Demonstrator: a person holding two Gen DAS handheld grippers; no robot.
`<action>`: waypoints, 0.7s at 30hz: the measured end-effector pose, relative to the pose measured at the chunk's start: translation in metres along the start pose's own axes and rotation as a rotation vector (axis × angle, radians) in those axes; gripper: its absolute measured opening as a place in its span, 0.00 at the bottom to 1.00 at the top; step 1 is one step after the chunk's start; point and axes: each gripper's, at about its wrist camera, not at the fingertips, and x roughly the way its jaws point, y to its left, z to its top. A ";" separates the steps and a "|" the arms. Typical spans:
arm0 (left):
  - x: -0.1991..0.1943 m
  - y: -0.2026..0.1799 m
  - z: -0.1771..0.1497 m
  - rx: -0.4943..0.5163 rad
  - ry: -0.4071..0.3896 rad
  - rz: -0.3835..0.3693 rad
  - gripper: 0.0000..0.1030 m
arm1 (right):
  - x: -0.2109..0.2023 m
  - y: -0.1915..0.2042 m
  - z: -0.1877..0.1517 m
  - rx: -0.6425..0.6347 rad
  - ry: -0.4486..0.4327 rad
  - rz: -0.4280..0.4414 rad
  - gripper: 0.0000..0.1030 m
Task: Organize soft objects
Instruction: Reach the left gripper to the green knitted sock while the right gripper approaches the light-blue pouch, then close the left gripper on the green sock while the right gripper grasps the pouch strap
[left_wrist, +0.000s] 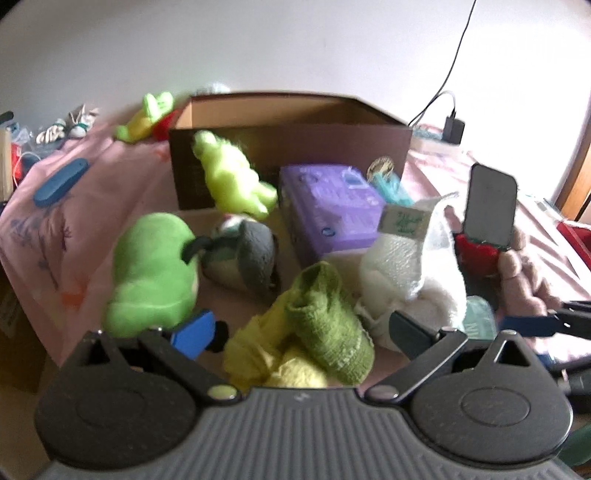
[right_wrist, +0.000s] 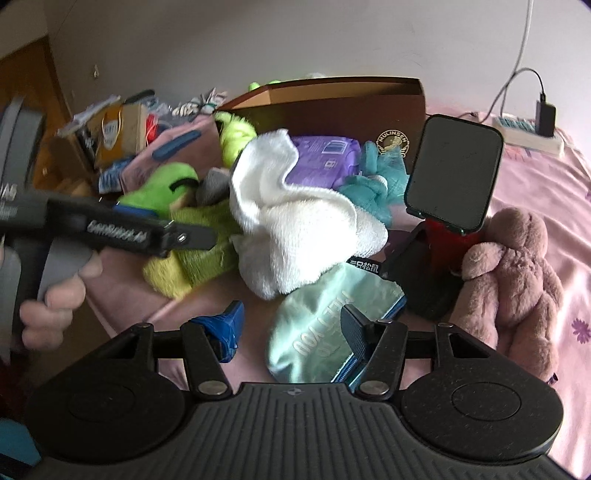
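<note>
Left gripper (left_wrist: 303, 332): its jaws stand wide apart and hold nothing; it hovers over the green cloth (left_wrist: 328, 325), which lies between the fingers, probably because this cloth is the next thing to take.
Right gripper (right_wrist: 291, 328): also spread and empty, low above the mint pouch (right_wrist: 325, 325); one finger is just over the pouch.
Soft things: the white towel (right_wrist: 295, 218), green plush (left_wrist: 151, 273) and pink bear (right_wrist: 513, 269) lie loose on the pink bed sheet (right_wrist: 546, 192), in front of the box.
Cardboard box (left_wrist: 291, 129): it stands open at the back, likely the place to collect them.
Progress: most things seem not yet sorted.
</note>
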 end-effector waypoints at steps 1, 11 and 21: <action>0.006 -0.002 0.001 -0.002 0.012 0.005 0.97 | 0.003 0.003 -0.001 0.006 -0.002 0.007 0.41; 0.026 -0.012 0.004 0.020 0.047 0.023 0.36 | 0.023 -0.012 -0.010 0.084 0.008 0.031 0.00; 0.003 -0.014 0.011 0.007 -0.038 0.040 0.19 | -0.014 -0.035 -0.018 0.212 -0.116 0.069 0.00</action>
